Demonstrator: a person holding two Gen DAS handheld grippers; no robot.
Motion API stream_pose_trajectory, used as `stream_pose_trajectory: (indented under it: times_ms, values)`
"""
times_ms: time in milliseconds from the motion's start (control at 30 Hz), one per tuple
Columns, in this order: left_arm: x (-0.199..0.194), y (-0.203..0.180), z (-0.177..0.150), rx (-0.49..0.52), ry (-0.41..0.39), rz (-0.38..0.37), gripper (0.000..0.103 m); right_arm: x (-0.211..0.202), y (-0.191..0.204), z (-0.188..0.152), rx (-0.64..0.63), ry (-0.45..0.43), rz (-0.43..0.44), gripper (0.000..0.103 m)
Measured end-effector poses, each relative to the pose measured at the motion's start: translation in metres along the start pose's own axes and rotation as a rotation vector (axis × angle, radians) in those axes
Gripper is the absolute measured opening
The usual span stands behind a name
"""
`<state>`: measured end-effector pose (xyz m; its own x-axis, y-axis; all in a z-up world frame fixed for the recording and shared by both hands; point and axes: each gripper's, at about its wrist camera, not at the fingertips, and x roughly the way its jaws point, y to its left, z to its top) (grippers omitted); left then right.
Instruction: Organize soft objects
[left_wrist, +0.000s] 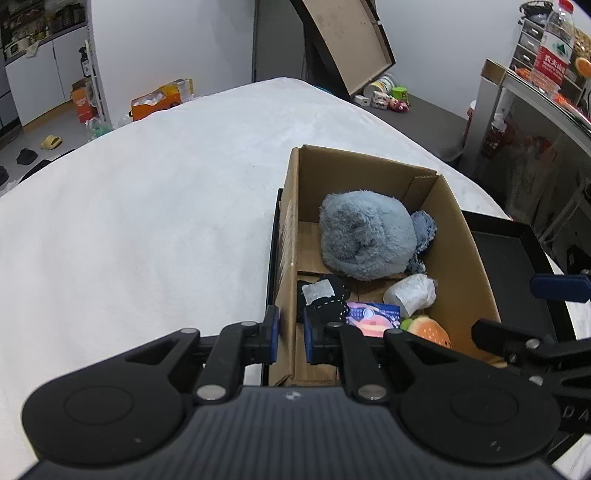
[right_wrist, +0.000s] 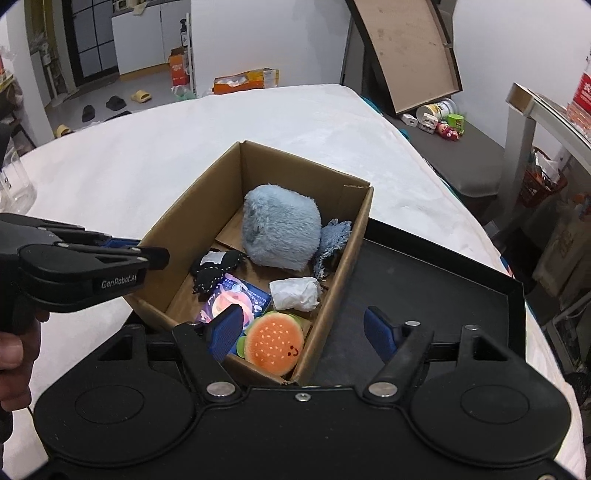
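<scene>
One cardboard box is seen on a white bed, with its right side resting on one black tray. Six soft things are counted inside it. One fluffy blue-grey plush lies toward the far end, and one scrap of denim cloth is tucked between it and the right wall. One black pouch with white stitching lies by the left wall, one white crumpled bundle near the right wall, one printed packet between those two, and one orange burger plush in the near corner, touching the packet's edge.

Two tongs are in view. The left tongs are held narrow — one blue pad is seen outside the box's left wall and the other inside it, so the cardboard wall stands between them; whether the wall is actually pinched cannot be told. From the right wrist view the left tongs appear side-on at that same wall, gripped by one hand.

The right tongs are spread wide and hold nothing — one blue finger sits over the packet inside the box, the other over the tray outside the right wall, with the burger plush and the box's near corner between them
</scene>
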<state>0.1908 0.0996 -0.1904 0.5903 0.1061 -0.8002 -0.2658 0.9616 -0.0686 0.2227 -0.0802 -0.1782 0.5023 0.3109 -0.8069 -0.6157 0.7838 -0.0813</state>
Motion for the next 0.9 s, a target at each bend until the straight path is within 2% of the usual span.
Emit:
stream_pose_trajectory:
  times_ms: [100,300,633,767,900]
  values:
    - [-0.003,-0.001,0.004,0.015,0.008,-0.005,0.013,-0.005,-0.004,0.001,0.017,-0.003,0.008,0.072]
    - [-0.018,-0.011,0.017,0.052,0.006,-0.008,0.020,-0.014,-0.026,-0.002,0.092,-0.005,0.018,0.073]
    - [-0.046,-0.023,0.028,0.065,0.030,-0.012,0.055,-0.041,-0.069,-0.013,0.215,-0.041,0.037,0.080]
    - [-0.058,-0.026,0.032,0.053,0.045,-0.017,0.072,-0.053,-0.084,-0.017,0.257,-0.070,0.046,0.090]
    - [-0.075,-0.031,0.037,0.034,0.032,-0.024,0.081,-0.065,-0.097,-0.022,0.298,-0.086,0.058,0.094]
